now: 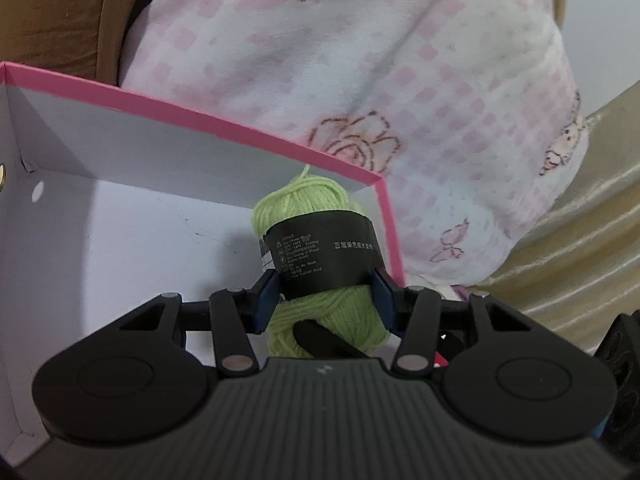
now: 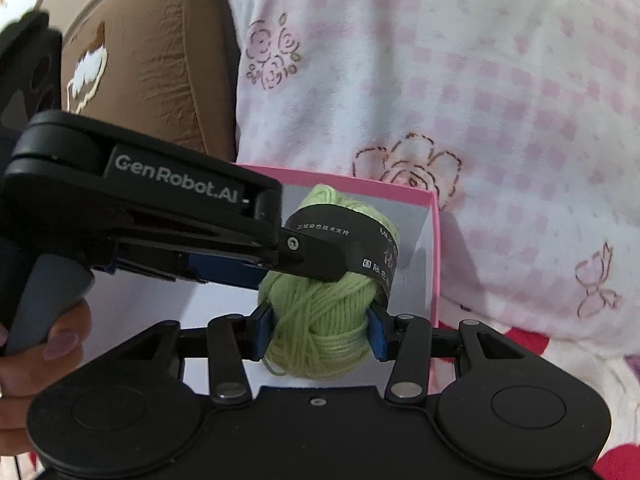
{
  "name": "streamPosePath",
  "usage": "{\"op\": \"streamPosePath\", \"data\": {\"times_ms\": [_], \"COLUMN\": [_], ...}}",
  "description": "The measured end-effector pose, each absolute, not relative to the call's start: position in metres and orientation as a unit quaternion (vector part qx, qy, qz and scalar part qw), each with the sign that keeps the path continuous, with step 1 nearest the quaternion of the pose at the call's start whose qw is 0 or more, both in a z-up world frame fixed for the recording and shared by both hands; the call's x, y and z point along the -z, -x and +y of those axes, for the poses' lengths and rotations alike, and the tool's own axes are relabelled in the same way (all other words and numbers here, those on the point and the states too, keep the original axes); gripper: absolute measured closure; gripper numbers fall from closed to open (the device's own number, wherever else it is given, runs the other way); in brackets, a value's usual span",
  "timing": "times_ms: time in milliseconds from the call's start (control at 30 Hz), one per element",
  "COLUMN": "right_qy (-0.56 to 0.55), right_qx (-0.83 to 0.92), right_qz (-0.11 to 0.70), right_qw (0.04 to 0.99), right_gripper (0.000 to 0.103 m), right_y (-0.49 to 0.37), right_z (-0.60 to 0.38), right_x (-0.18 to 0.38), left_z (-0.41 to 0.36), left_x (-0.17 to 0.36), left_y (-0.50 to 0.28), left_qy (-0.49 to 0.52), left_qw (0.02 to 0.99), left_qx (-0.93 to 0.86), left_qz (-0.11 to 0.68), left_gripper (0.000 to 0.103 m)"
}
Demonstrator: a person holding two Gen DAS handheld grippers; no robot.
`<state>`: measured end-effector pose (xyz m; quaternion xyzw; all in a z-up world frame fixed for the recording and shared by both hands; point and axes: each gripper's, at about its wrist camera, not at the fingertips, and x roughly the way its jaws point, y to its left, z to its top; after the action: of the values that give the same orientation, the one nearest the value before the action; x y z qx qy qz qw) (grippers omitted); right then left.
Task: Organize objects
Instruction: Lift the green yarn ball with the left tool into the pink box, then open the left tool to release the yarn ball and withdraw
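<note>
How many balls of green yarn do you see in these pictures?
1: the green yarn ball, held by both grippers over the pink box's corner. Others could be hidden.

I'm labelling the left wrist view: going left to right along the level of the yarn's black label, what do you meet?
White inside wall of the pink-rimmed cardboard box → light green yarn ball with black paper band → box's pink right rim → pink-and-white floral blanket → shiny beige fabric.

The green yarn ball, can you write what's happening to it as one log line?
object: green yarn ball | left gripper: shut on it | right gripper: shut on it | place: over pink box
</note>
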<state>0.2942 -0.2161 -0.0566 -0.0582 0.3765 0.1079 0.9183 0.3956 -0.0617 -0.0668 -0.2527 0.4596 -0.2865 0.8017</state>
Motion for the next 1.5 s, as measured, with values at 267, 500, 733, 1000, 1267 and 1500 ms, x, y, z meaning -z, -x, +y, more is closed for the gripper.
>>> {"op": "streamPosePath", "data": {"times_ms": [267,500,733,1000,1267,1500], "right_qy": [0.073,0.092,0.099,0.106,0.111,0.103], "right_qx": [-0.099,-0.079,-0.065,-0.073,-0.045,-0.056], "right_qz": [0.383,0.387,0.399,0.386,0.375,0.377], "right_qw": [0.916,0.914,0.909,0.914,0.919,0.919], "right_gripper": [0.051,0.049,0.045,0.075,0.075,0.068], "right_y": [-0.306,-0.319,-0.313,-0.306,-0.309,-0.304], "right_z": [-0.213,-0.202,-0.209,-0.21,-0.208,-0.223], "right_x": [0.077,0.087,0.086,0.092,0.099,0.093], "left_z": [-0.064,-0.06,-0.062,-0.069,-0.074,-0.069], "left_x": [0.084,0.094,0.107,0.1,0.103,0.084], "left_y": [-0.413,-0.424,-0.424,-0.416,-0.422,-0.4], "left_qy": [0.264,0.286,0.3,0.274,0.277,0.263], "left_qw": [0.784,0.773,0.758,0.771,0.774,0.788], "left_qx": [0.261,0.237,0.243,0.238,0.221,0.227], "left_qz": [0.498,0.514,0.526,0.524,0.525,0.509], "left_gripper": [0.055,0.065,0.066,0.069,0.071,0.067]}}
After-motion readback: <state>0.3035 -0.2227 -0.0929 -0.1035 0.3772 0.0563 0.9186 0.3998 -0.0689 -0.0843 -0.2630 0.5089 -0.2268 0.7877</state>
